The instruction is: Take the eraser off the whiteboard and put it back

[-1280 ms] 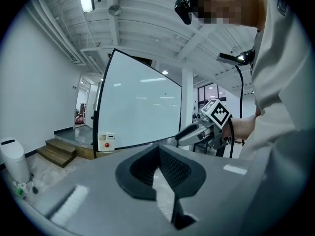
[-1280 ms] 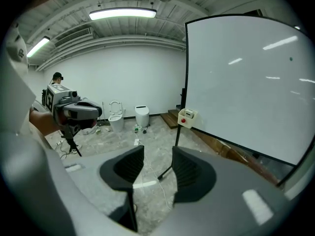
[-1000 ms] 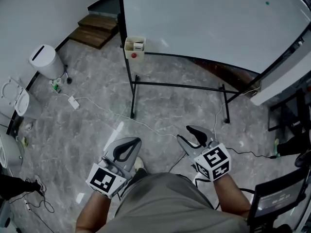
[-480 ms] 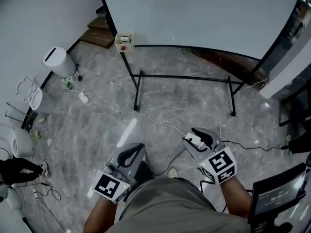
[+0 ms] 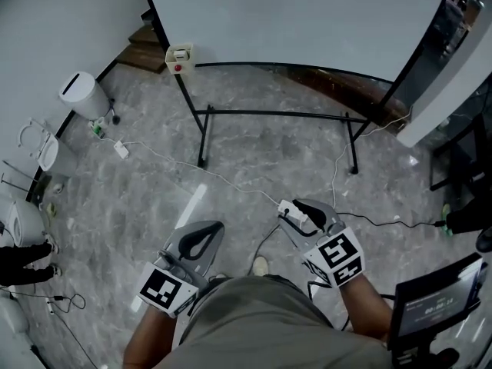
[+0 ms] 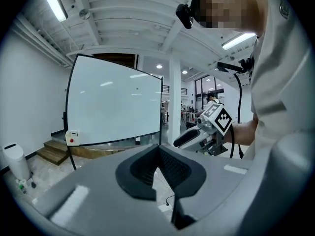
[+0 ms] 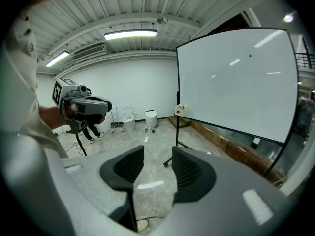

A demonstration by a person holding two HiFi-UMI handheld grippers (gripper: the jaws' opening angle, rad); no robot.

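Note:
The whiteboard (image 5: 292, 18) stands on a black frame ahead of me, its face blank but for a small green dot (image 7: 250, 56). A small cream box with a red spot (image 5: 179, 58) hangs at the board's lower left corner; I cannot tell whether it is the eraser. My left gripper (image 5: 216, 224) is held low over the floor, its jaw tips touching and nothing between them. My right gripper (image 5: 296, 211) hangs beside it with a clear gap between its jaws and nothing in it. Both are well short of the board.
The board's black legs (image 5: 201, 141) and crossbar stand between me and the board. White cables and a power strip (image 5: 118, 149) trail over the marble floor. A white bin (image 5: 81, 94), wooden steps (image 5: 146, 52) and a person's legs (image 5: 23, 256) are at left, a screen (image 5: 434, 306) at right.
I have moved across the floor with both grippers; the board's corner box and stand have shifted left and up in the head view. Neither gripper's jaws have changed.

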